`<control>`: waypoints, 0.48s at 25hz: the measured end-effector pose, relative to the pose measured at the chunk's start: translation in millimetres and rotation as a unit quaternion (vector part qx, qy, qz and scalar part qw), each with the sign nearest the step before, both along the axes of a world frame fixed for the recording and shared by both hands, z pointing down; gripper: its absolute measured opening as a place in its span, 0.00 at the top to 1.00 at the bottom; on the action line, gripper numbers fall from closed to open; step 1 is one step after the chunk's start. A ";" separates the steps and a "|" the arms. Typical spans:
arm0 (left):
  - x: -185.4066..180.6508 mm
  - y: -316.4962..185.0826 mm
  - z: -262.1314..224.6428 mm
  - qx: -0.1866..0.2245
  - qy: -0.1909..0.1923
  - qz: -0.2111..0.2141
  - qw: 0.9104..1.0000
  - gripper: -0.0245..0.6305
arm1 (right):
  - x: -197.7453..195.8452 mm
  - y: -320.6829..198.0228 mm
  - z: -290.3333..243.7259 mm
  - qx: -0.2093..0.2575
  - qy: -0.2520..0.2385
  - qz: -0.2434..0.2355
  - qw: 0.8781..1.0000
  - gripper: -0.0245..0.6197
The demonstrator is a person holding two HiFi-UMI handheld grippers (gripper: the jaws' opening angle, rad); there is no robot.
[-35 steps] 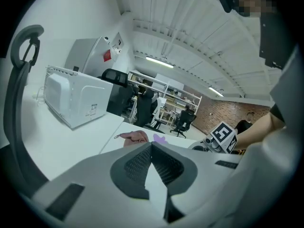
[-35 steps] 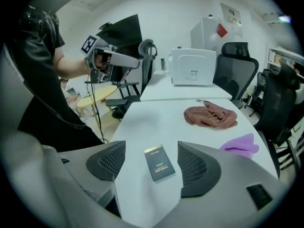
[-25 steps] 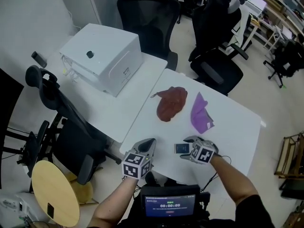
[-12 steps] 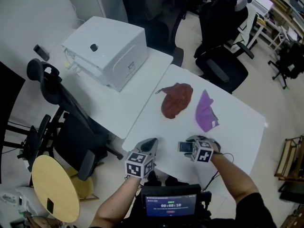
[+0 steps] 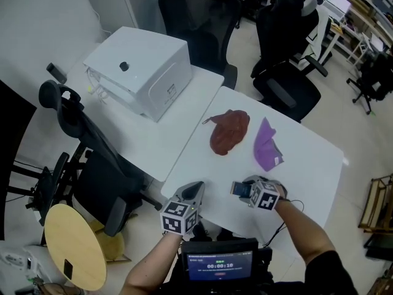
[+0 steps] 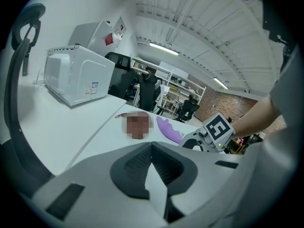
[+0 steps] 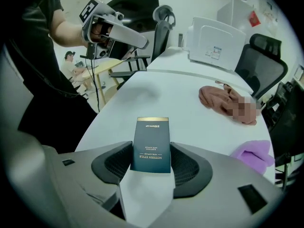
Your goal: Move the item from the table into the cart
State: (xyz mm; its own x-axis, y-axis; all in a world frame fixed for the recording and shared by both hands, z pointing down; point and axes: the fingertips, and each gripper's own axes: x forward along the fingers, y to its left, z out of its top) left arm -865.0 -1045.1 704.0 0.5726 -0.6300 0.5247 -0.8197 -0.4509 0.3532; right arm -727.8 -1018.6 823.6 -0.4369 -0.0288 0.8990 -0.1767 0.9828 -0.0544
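A small dark blue box (image 7: pixel 151 144) with gold print lies flat on the white table (image 5: pixel 307 165), near its front edge. My right gripper (image 7: pixel 151 152) has a jaw on each side of the box (image 5: pixel 238 190). Its jaws are closing and stand right at the box's long edges; a firm squeeze does not show. My left gripper (image 5: pixel 193 190) rests at the table's front left edge, jaws shut on nothing (image 6: pixel 152 148). A brown cloth (image 5: pixel 228 132) and a purple cloth (image 5: pixel 266 145) lie farther back on the table. I can see no cart.
A white box-shaped appliance (image 5: pixel 141 72) stands on the adjoining table at the left. Black office chairs (image 5: pixel 285 72) ring the far side; another chair (image 5: pixel 92 158) and a round wooden stool (image 5: pixel 70 244) stand at the left. A small screen (image 5: pixel 220 266) sits below my hands.
Both grippers stay almost where they were at the table's front edge, the box still between the right jaws. The head view has shifted slightly.
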 end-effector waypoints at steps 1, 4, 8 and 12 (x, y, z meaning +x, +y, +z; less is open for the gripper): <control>-1.3 1.5 -7.0 0.005 0.002 -0.003 1.000 0.97 | -0.1 -1.4 -9.3 0.005 -0.012 0.015 1.000 0.60; -4.2 4.7 -33.3 0.027 0.010 -0.009 1.000 0.97 | -0.8 -4.9 -49.4 0.021 -0.060 0.069 0.996 0.60; -4.7 9.5 -76.1 0.070 0.021 -0.013 0.997 0.97 | 6.1 -4.2 -105.6 0.051 -0.129 0.128 0.982 0.60; -0.8 20.2 -119.3 0.114 0.032 -0.016 0.993 0.97 | 19.3 5.7 -156.7 0.092 -0.177 0.174 0.964 0.60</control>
State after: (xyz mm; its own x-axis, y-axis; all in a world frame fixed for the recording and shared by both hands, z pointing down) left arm -865.8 -1025.0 584.6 0.5784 -0.7466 0.3286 -0.8137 -0.4996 0.2971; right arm -708.5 -1012.8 666.9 -0.6498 -0.3740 0.6617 -0.5006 0.8657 -0.0024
